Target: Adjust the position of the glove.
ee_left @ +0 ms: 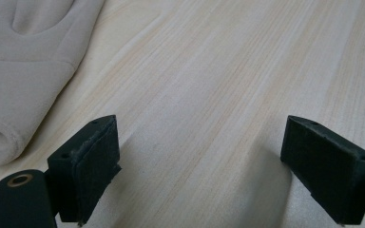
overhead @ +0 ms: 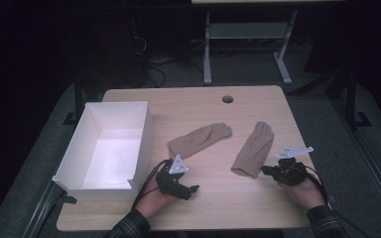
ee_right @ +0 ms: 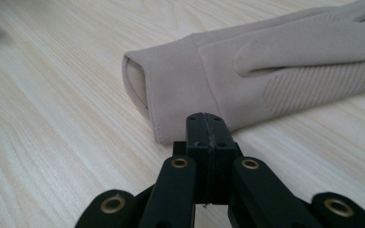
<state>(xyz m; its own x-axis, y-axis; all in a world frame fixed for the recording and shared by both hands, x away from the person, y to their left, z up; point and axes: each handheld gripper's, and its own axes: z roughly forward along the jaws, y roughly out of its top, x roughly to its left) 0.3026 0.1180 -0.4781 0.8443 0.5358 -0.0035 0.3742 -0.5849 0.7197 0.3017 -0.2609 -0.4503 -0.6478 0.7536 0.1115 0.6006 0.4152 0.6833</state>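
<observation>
A pale wooden table (overhead: pixel 193 106) carries a white open box (overhead: pixel 110 145) on its left side and two tan gloves: the left glove (overhead: pixel 200 139) lies just right of the box, the right glove (overhead: pixel 253 148) well apart from it. The left gripper (overhead: pixel 192 189) sits near the box's front corner (in a plaid-sleeved hand), the right gripper (overhead: pixel 265 170) at the right glove's cuff

box (overhead: pixel 79 163) left | gloves (overhead: pixel 201 139) centre-right on table (overhead: pixel 238 203)
</observation>
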